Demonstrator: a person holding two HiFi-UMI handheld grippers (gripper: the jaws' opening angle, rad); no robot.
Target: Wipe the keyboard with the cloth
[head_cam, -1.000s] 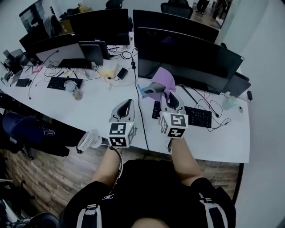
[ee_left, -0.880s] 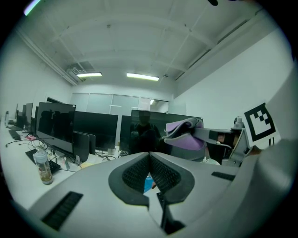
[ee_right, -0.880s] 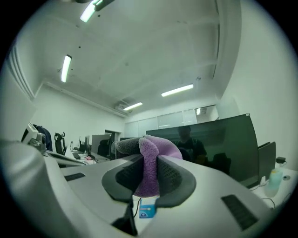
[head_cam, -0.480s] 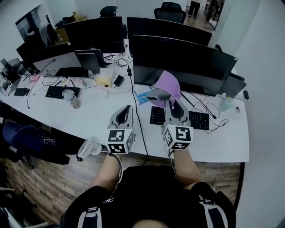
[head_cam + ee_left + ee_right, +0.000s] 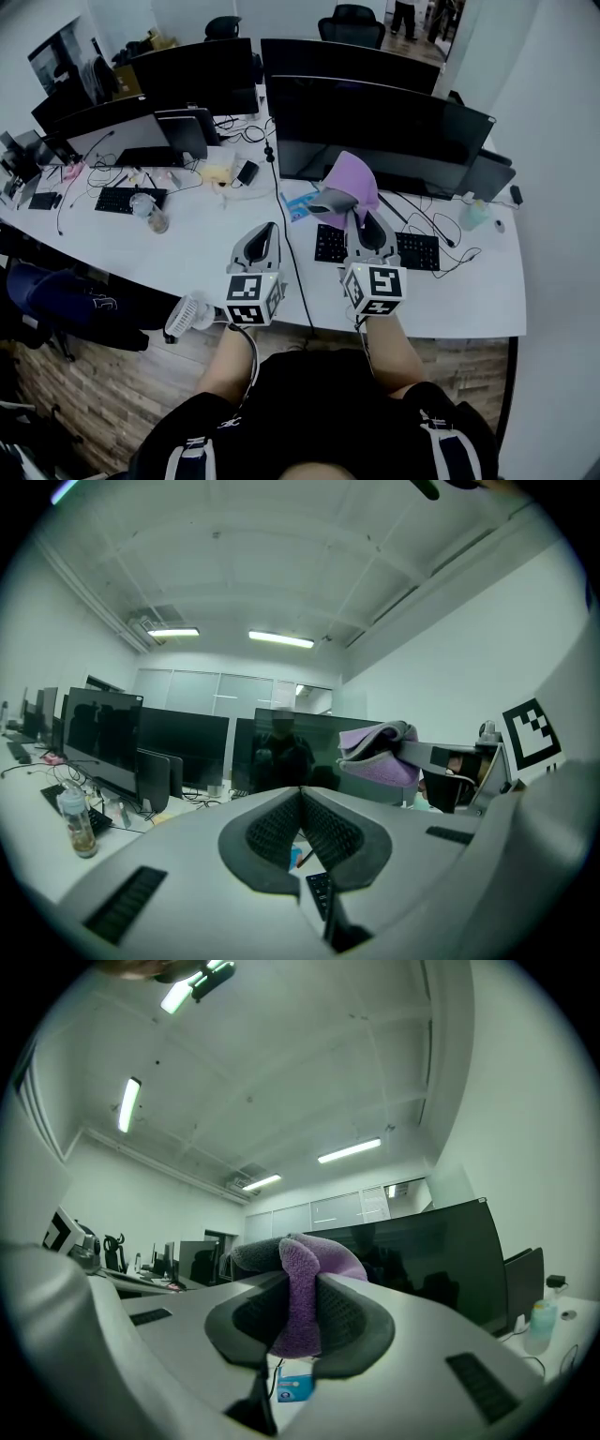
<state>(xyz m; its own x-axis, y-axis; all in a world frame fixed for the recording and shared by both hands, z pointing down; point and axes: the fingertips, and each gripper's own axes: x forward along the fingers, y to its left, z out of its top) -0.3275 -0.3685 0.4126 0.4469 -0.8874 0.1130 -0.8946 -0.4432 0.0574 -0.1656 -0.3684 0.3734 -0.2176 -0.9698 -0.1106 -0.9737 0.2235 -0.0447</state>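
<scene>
Two handheld grippers show from above, reaching out over a long white desk (image 5: 469, 300) crowded with dark monitors. My right gripper (image 5: 337, 202) is clamped on the purple cloth (image 5: 356, 180). Its own camera shows a fold of the fabric pinched between the two dark pads, with the rest bunched over the top of the jaws. The cloth is raised off the desk in front of the big curved monitor (image 5: 375, 122), near the left part of the black keyboard (image 5: 417, 251) and clear of the keys. The keyboard lies flat on the desk just ahead of me, partly hidden by the right gripper, with loose cables trailing off to its right. My left gripper (image 5: 270, 230) hovers to the left of the keyboard, beside a black cable (image 5: 293, 248) that runs across the desk toward me. Its camera shows the jaws pressed together with nothing between them. A small blue packet (image 5: 298, 206) lies on the desk just left of the keyboard. I judge that the cloth is picked up and the wiping has not begun, so this is the carry to the keys. Next I need to lower the right gripper until the loose part of the cloth lies on the keys, then sweep along the rows with light pressure. The keyboard looks light and may slide, so my free left gripper could steady its near edge.
</scene>
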